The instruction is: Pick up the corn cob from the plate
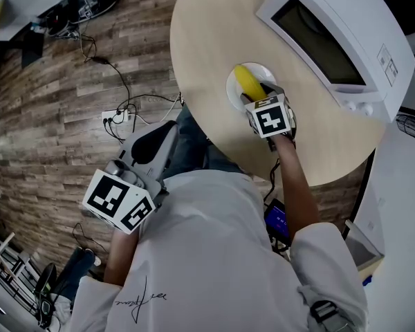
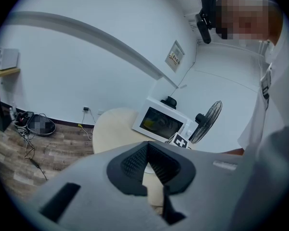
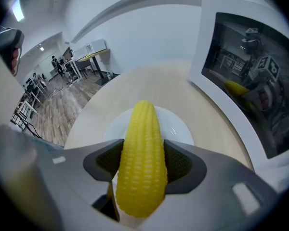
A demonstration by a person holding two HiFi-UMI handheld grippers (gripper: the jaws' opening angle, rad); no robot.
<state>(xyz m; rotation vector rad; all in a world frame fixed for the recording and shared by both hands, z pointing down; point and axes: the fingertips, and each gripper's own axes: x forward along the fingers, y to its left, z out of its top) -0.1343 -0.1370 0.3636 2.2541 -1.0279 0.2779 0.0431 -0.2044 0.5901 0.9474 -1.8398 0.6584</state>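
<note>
Right gripper view: corn cob (image 3: pixel 140 160) between jaws.

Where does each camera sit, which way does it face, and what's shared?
Head view: on the person's head, steeply down at the table; shirt and right forearm show.
Left gripper view: on the left tool, off the table, toward the microwave; jaws shut.
Right gripper view: on the right tool, over the plate; jaws grip the corn cob.
All share the microwave.

My left hand-held gripper (image 2: pixel 147 147) has its jaws together at the tips, gripping nothing. Beyond it stand the round desk (image 2: pixel 108 129), a microwave (image 2: pixel 160 122) and a fan (image 2: pixel 208 119).
</note>
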